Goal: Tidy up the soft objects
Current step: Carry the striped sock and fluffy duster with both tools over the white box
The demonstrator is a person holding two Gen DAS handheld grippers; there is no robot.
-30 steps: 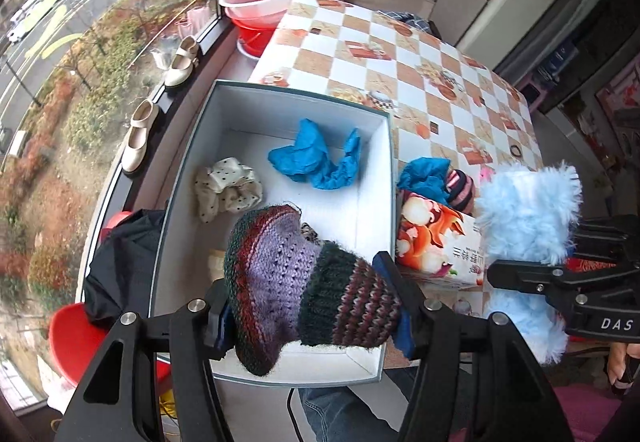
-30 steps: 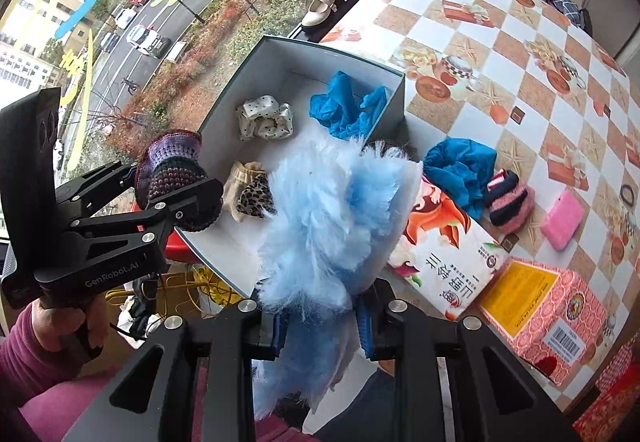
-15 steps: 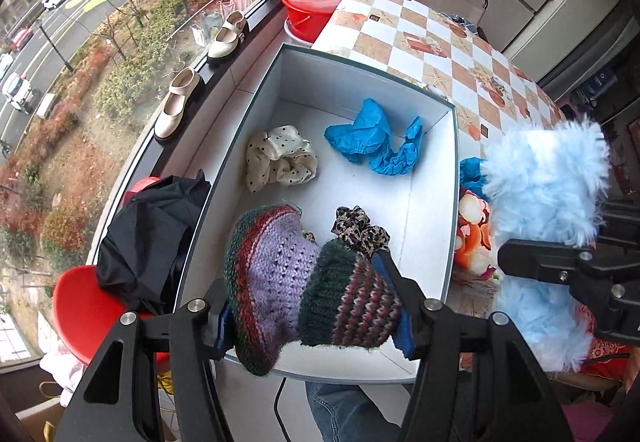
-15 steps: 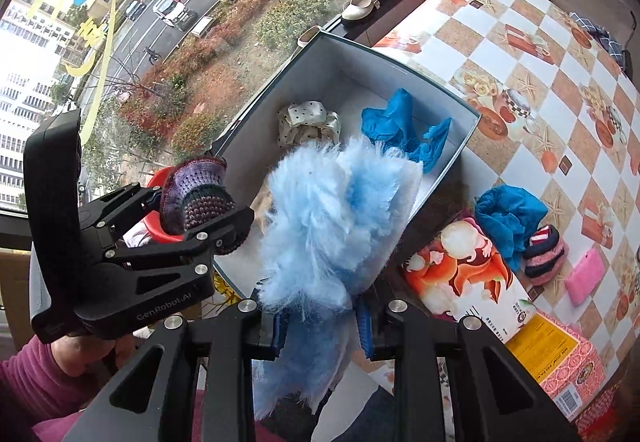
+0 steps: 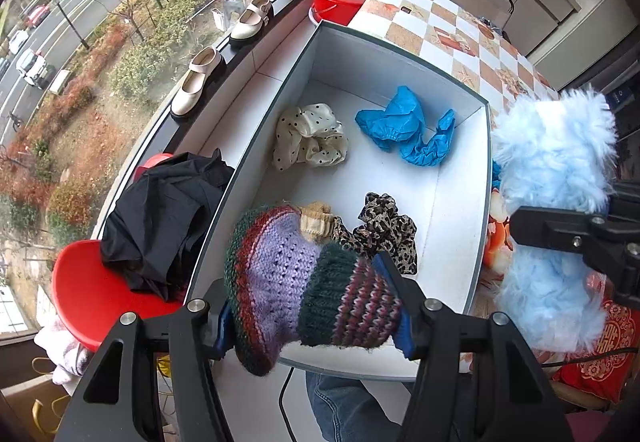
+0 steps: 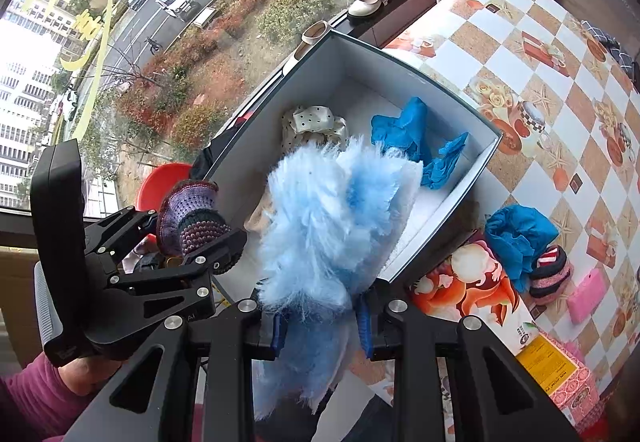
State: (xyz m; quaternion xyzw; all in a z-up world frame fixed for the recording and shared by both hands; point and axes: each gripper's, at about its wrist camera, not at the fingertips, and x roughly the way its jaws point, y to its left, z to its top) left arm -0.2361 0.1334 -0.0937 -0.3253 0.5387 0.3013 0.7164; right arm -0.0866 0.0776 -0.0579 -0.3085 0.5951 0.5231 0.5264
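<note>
My left gripper (image 5: pixel 310 316) is shut on a purple and green knitted sock (image 5: pixel 296 278), held above the near end of the open grey box (image 5: pixel 482 178). My right gripper (image 6: pixel 322 324) is shut on a fluffy light-blue piece (image 6: pixel 332 226), held over the box's near right edge; it also shows in the left wrist view (image 5: pixel 556 170). Inside the box lie a polka-dot scrunchie (image 5: pixel 310 136), a blue shoe cover (image 5: pixel 408 130) and a leopard-print scrunchie (image 5: pixel 384 228). The left gripper with the sock also shows in the right wrist view (image 6: pixel 192 220).
On the checkered table (image 6: pixel 520 54) right of the box lie a printed carton (image 6: pixel 476 294), a blue cloth (image 6: pixel 520 238), a striped sock (image 6: pixel 550 270), a pink pad (image 6: pixel 586 296). A red stool with black cloth (image 5: pixel 160 218) stands left; shoes (image 5: pixel 198 82) on the sill.
Both grippers have moved left, from beside the box to over it, each still holding its item. The box contents have not moved.
</note>
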